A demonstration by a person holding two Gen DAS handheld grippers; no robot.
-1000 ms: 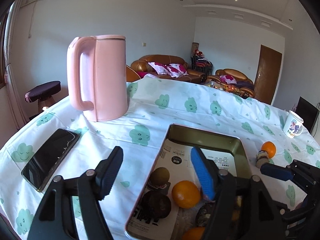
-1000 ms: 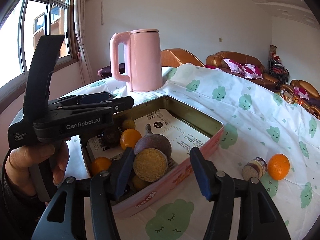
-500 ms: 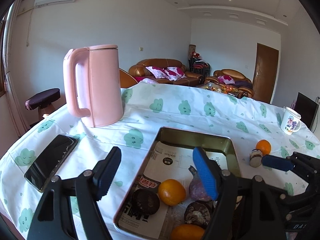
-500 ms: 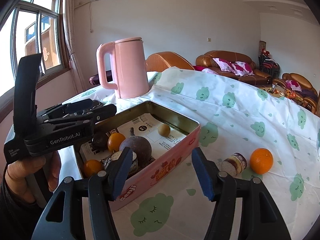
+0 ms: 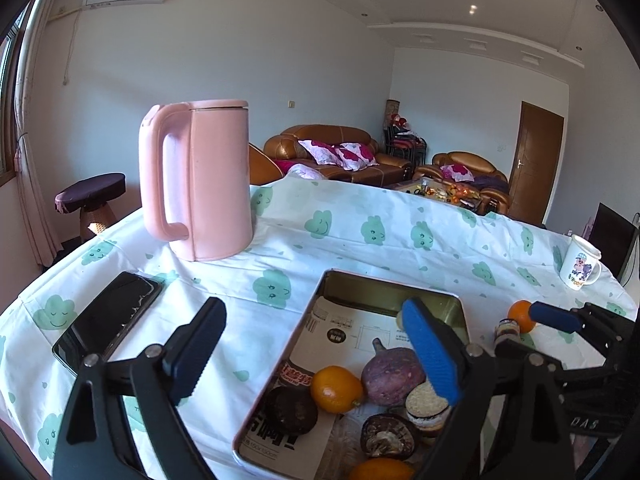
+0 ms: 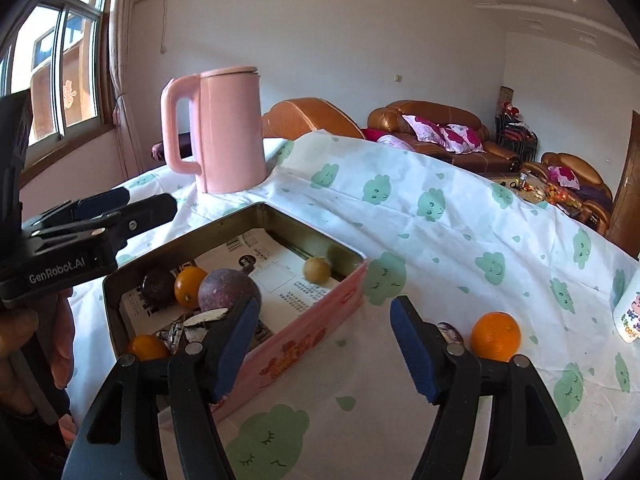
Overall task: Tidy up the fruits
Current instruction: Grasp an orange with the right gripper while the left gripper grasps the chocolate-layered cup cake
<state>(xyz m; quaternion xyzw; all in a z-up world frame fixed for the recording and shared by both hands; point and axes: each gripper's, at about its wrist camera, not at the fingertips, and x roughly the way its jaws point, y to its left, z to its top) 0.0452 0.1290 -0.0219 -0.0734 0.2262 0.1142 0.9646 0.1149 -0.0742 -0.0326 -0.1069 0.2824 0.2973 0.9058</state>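
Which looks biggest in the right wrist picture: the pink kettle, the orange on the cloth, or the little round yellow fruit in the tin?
1. Pink kettle, by far the largest.
2. Orange on the tablecloth.
3. Small yellow fruit in the tin.
The orange lies nearer the camera, so the gap between those two may be exaggerated.

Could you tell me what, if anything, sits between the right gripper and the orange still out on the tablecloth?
Nothing blocks it: bare cloth lies between the right gripper and the orange; a small jar merely stands beside the orange.
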